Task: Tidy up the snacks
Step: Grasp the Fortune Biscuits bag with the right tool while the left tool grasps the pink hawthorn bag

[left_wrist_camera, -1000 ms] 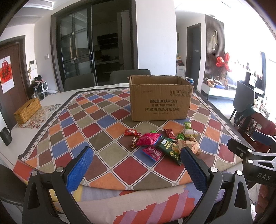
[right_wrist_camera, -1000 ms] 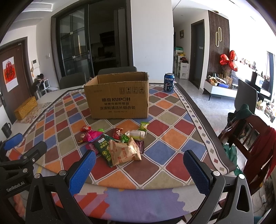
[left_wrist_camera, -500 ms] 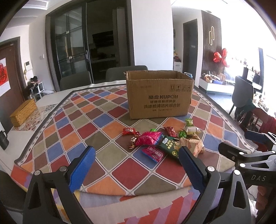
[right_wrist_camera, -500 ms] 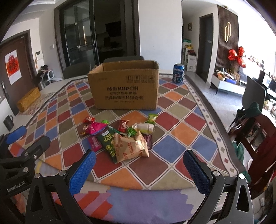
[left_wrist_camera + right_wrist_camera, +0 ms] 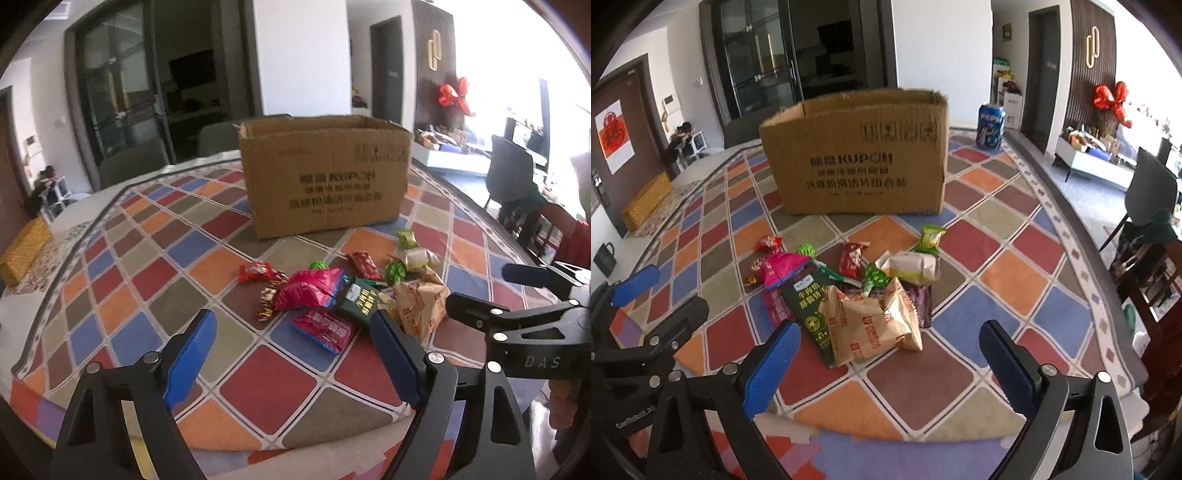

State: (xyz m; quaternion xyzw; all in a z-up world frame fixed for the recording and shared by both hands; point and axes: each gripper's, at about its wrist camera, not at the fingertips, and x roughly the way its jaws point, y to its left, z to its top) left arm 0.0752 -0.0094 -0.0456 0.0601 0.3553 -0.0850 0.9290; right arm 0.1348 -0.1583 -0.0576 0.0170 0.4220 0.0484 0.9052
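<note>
A pile of snack packets lies on the checkered tablecloth in front of an open cardboard box [image 5: 325,173] [image 5: 860,155]. It includes a pink bag [image 5: 308,288] [image 5: 783,267], a dark green packet [image 5: 360,299] [image 5: 812,306], a tan biscuit bag [image 5: 421,306] [image 5: 875,325] and a red flat packet [image 5: 323,328]. My left gripper [image 5: 291,358] is open and empty, just short of the pile. My right gripper [image 5: 890,365] is open and empty, just before the tan bag. Each gripper shows in the other's view.
A Pepsi can [image 5: 990,125] stands behind the box on the right. A woven yellow box [image 5: 24,245] [image 5: 646,201] sits at the table's far left. A dark mug [image 5: 604,256] is at the left edge. Chairs [image 5: 1148,251] stand to the right.
Both grippers have moved forward and lower toward the snack pile, which now looks larger and closer. Both stay open and empty.
</note>
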